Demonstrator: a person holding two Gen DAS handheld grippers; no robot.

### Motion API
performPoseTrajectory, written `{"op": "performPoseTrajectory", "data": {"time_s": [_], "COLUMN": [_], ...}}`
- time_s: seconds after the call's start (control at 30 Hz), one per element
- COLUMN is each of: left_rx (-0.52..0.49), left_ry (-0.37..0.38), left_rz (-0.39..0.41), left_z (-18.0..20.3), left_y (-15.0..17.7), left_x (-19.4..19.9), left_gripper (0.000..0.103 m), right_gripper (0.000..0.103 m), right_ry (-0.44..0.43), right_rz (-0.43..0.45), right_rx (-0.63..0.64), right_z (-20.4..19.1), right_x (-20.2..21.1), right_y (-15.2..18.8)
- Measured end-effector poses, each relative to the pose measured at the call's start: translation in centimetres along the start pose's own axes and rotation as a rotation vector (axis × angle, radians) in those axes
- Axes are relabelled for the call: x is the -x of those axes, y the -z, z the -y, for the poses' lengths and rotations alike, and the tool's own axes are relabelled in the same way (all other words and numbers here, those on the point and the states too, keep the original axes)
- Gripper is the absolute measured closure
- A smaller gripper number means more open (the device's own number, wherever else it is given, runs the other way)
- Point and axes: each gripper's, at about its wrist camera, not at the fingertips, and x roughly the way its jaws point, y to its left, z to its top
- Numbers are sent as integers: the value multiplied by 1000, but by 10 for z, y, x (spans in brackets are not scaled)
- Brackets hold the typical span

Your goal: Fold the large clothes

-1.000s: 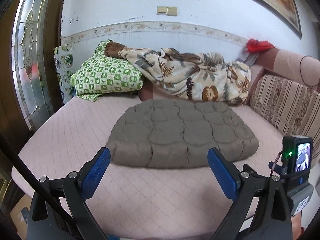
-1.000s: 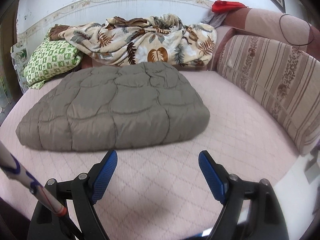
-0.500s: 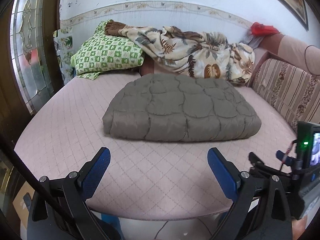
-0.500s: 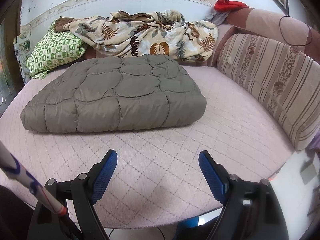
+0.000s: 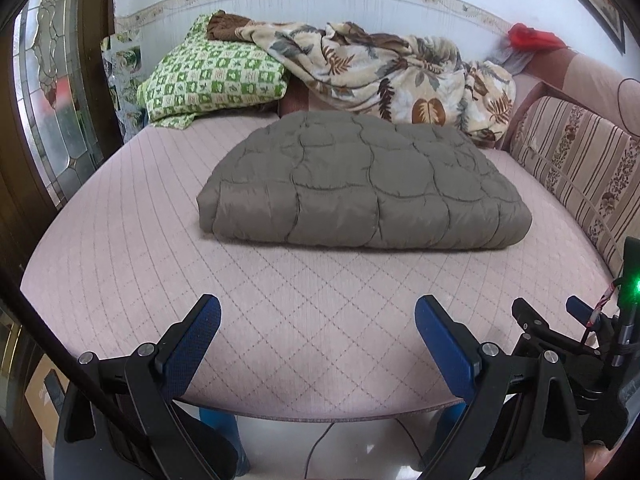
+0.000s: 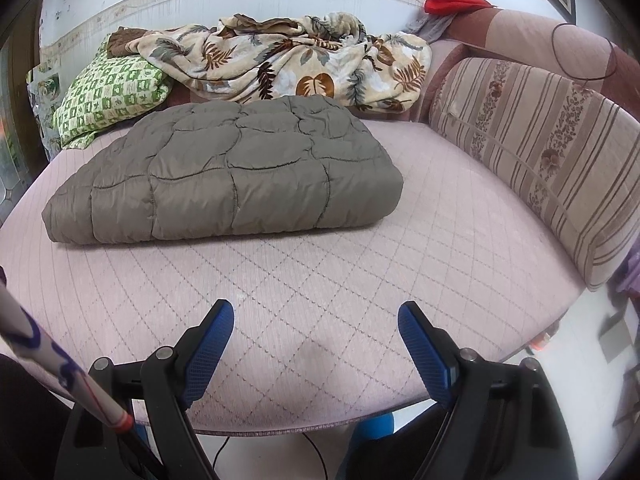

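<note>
The folded quilted garment [image 5: 360,184] lies in the middle of the bed [image 5: 312,320]. Behind it, against the wall, sits a pillow [image 5: 212,76] at ten o'clock and a heaped blanket [image 5: 384,72] from twelve to one. A long cushion [image 6: 536,160] runs along the bed's edge at three o'clock.

Both my views are bright and evenly lit, shadows soft, focus sharp; the fisheye bends the edges and blackens the corners.
</note>
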Motion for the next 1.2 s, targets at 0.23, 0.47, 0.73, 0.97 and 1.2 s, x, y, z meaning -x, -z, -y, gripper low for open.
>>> {"op": "performPoseTrajectory", "data": {"time_s": [0.23, 0.47, 0.73, 0.97, 1.2], "left_rx": [-6, 18, 28, 17, 2], "left_ry": [-38, -47, -44, -37, -41], "left_rz": [-57, -111, -145, -183, -209], "left_z": [1, -5, -4, -2, 2], "left_y": [4, 7, 12, 15, 19], "left_x": [-20, -37, -49, -57, -63], "left_gripper": [6, 6, 6, 6, 6], "right_gripper": [15, 15, 15, 15, 15], "right_ry": [2, 15, 15, 8, 8], "right_rz": [-29, -41, -55, -66, -74], "right_rx": [4, 13, 22, 37, 32], "right_z": [-4, -9, -13, -18, -16], "right_x": [-11, -20, -29, -33, -36], "right_y": [4, 7, 10, 14, 14]}}
